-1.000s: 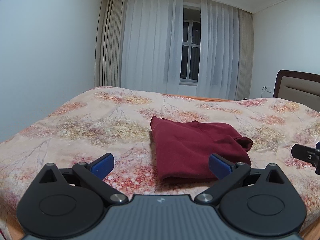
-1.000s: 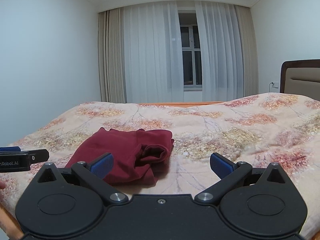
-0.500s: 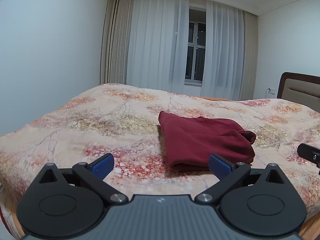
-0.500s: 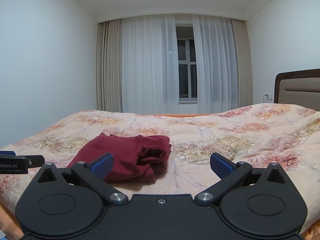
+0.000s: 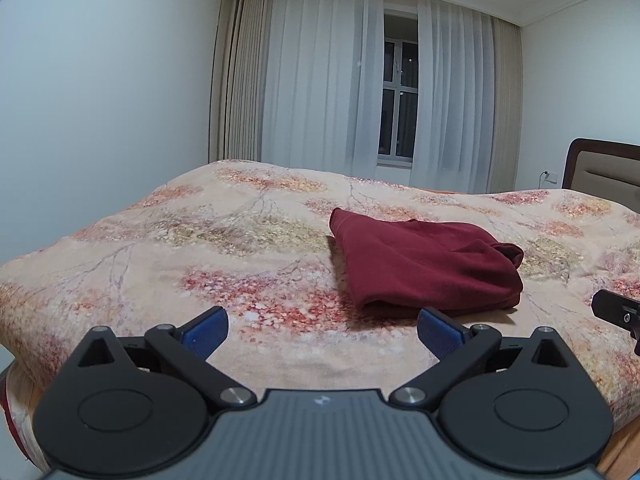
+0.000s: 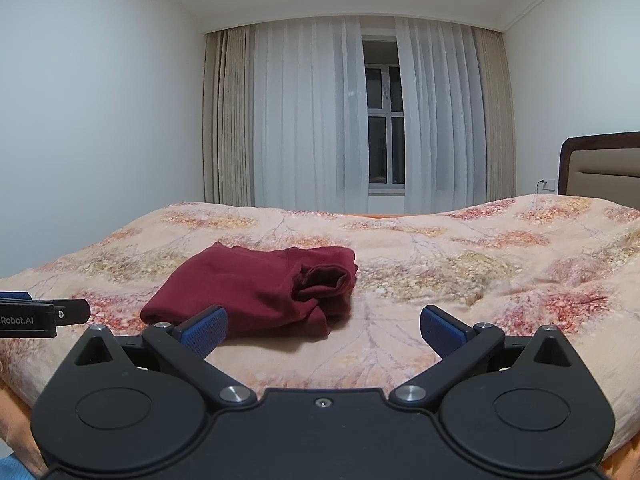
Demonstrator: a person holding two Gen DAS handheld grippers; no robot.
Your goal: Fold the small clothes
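Two open grippers and a folded red top on the bed

The left gripper (image 5: 322, 330) and the right gripper (image 6: 323, 328) both have their blue jaws spread wide and hold nothing. They touch nothing. The dark red top (image 5: 426, 266) lies folded on the flowery bedspread (image 5: 240, 240), just past the jaws, closer to the left gripper.

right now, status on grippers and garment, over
Left gripper open, right gripper open, both empty. Folded dark red fabric garment on floral bedspread. Nothing in the way.
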